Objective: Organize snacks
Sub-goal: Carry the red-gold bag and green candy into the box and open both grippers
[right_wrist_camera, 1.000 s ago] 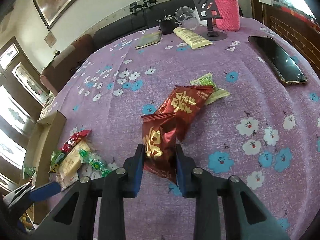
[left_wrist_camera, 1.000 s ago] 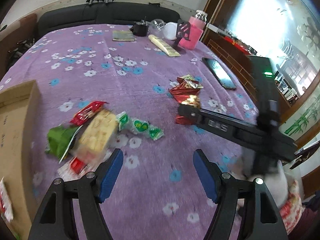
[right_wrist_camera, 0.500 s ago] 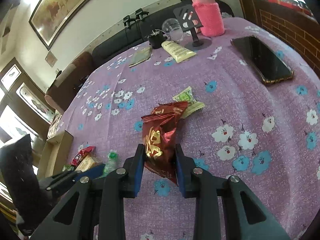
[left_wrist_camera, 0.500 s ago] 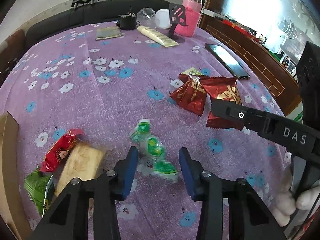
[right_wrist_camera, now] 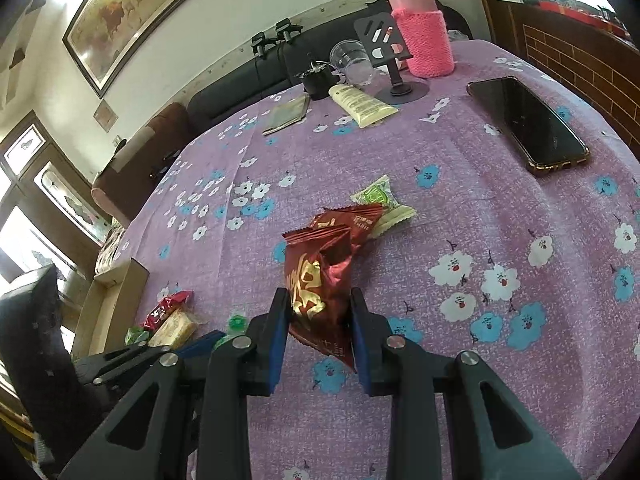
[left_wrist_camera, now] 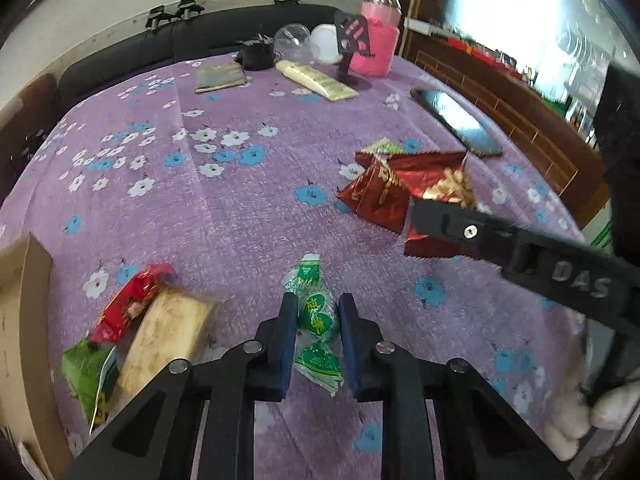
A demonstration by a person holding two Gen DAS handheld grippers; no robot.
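Note:
My left gripper (left_wrist_camera: 319,312) is shut on a green and clear snack packet (left_wrist_camera: 316,316) that lies on the purple flowered tablecloth. My right gripper (right_wrist_camera: 320,308) is shut on a dark red snack bag (right_wrist_camera: 318,280) and holds it a little above the cloth; this bag also shows in the left wrist view (left_wrist_camera: 436,204). A second dark red bag (right_wrist_camera: 352,222) and a pale green packet (right_wrist_camera: 380,202) lie just beyond it. A beige biscuit pack (left_wrist_camera: 166,336), a red packet (left_wrist_camera: 128,304) and a green packet (left_wrist_camera: 86,368) lie left of my left gripper.
A cardboard box (left_wrist_camera: 20,344) stands at the table's left edge. A black phone (right_wrist_camera: 524,124) lies at the right. At the back are a pink bottle (right_wrist_camera: 420,28), a phone stand (right_wrist_camera: 388,60), a cream tube (right_wrist_camera: 360,104), a plastic cup (right_wrist_camera: 352,60) and a small booklet (right_wrist_camera: 288,114).
My left gripper moved right from the biscuit pile to the green packet and closed on it. My right gripper lifted the red bag slightly and stayed shut on it.

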